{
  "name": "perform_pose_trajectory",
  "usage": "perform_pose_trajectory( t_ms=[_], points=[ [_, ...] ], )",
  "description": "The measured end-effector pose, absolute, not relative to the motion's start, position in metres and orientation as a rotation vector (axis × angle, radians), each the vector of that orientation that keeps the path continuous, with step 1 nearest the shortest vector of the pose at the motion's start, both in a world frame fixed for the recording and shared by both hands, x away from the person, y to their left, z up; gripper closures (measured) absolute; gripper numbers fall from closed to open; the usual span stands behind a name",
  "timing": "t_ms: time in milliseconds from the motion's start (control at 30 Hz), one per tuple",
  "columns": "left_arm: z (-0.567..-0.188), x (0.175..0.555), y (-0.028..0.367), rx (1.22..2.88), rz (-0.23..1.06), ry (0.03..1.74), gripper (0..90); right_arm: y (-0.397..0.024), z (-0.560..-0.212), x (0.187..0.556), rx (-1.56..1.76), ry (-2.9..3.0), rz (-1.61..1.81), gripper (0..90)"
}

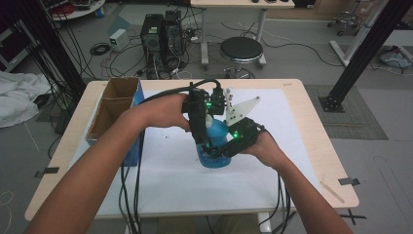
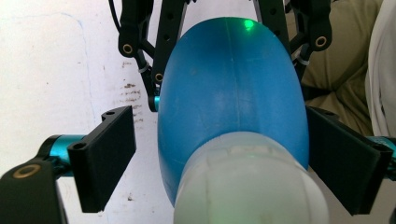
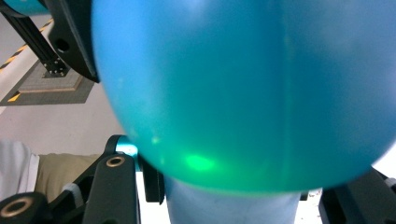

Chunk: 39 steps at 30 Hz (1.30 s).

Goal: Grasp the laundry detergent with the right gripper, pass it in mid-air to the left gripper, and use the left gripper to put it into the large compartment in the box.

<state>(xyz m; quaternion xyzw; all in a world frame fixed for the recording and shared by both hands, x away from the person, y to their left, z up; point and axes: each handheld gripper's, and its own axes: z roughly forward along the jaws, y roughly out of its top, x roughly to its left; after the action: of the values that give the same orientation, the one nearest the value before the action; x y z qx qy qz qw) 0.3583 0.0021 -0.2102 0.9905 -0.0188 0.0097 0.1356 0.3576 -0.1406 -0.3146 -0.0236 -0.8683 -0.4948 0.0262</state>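
A blue plastic bottle (image 1: 217,129) with a white cap (image 2: 247,186) stands tilted on the white mat (image 1: 277,131) at the table's middle. My left gripper (image 1: 202,127) comes down at its top and is open. In the left gripper view its jaws straddle the cap end of the bottle (image 2: 233,93), with a gap at the left jaw. My right gripper (image 1: 223,151) is shut on the bottle's lower body from the right. The blue body (image 3: 243,93) sits very close in the right gripper view, above the right gripper (image 3: 233,203).
An open cardboard box (image 1: 114,102) stands on the table's left side. A strip of dark tape (image 1: 348,181) lies at the right front corner. Behind the table are a black stool (image 1: 241,48), computer towers (image 1: 160,31) and loose cables on the floor.
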Motion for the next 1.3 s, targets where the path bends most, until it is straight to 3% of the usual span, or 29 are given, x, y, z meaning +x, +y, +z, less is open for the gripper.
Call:
perform_pose_trajectory(
  t_ms=[800, 1300],
  points=[
    [-0.2103, 0.3558, 0.0017, 2.86, 0.028, -0.135, 35.3, -0.1393, -0.3144, 0.3564, -0.079, -2.687, -1.516, 44.2],
    [-0.2102, 0.3518, 0.0018, 2.859, 0.048, -0.147, 37.4, -0.1391, -0.3145, 0.3544, -0.063, -2.678, -1.517, 44.3]
  ],
)
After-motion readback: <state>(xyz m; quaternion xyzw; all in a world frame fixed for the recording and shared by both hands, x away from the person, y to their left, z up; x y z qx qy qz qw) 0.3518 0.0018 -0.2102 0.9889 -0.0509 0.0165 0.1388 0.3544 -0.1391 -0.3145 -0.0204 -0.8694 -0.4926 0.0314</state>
